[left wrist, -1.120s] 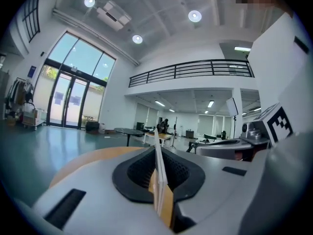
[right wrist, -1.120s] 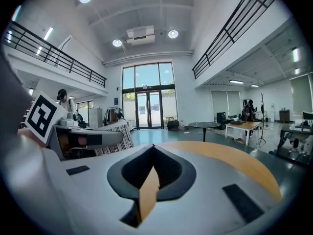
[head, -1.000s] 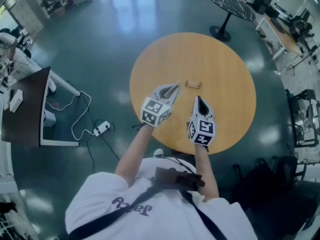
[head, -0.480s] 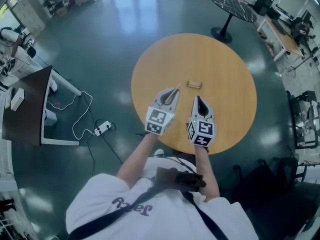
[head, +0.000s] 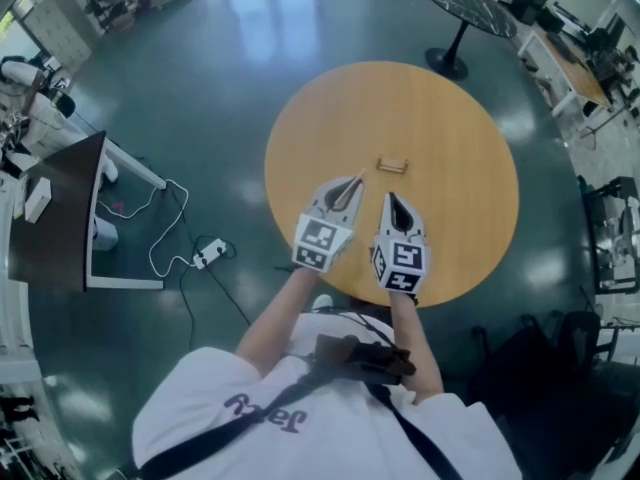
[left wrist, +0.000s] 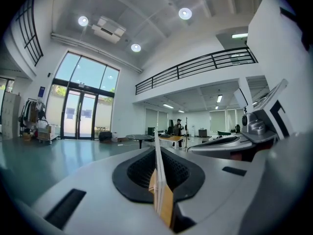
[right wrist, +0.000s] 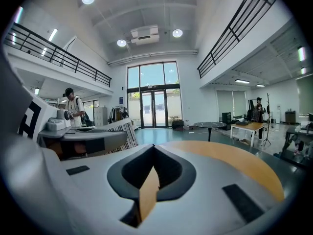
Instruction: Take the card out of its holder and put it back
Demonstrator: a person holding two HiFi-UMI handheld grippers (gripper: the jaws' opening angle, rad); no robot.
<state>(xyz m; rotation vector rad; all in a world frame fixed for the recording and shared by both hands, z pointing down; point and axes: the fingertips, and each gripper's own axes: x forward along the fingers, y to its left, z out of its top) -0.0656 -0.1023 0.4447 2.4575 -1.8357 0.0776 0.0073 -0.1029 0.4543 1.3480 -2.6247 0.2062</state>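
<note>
Left gripper view: left gripper [left wrist: 157, 154] clenched on the card [left wrist: 159, 187], edge-on. Right gripper [right wrist: 152, 153] closed, empty. Card out; next, likely reinsertion into holder [head: 392, 164] ahead of tips.

Two grey two-jaw grippers held side by side, tips pointing away from the body.
The left gripper [head: 356, 180] [left wrist: 157, 150] has its jaws pressed onto a thin white card [left wrist: 157, 173], edge-on between the pads and reaching past the tips. The right gripper [head: 388, 197] [right wrist: 153, 149] has its jaws closed tip to tip, with nothing between them. Both forearms [head: 272, 316] [head: 406, 330] reach forward behind the jaws.
</note>
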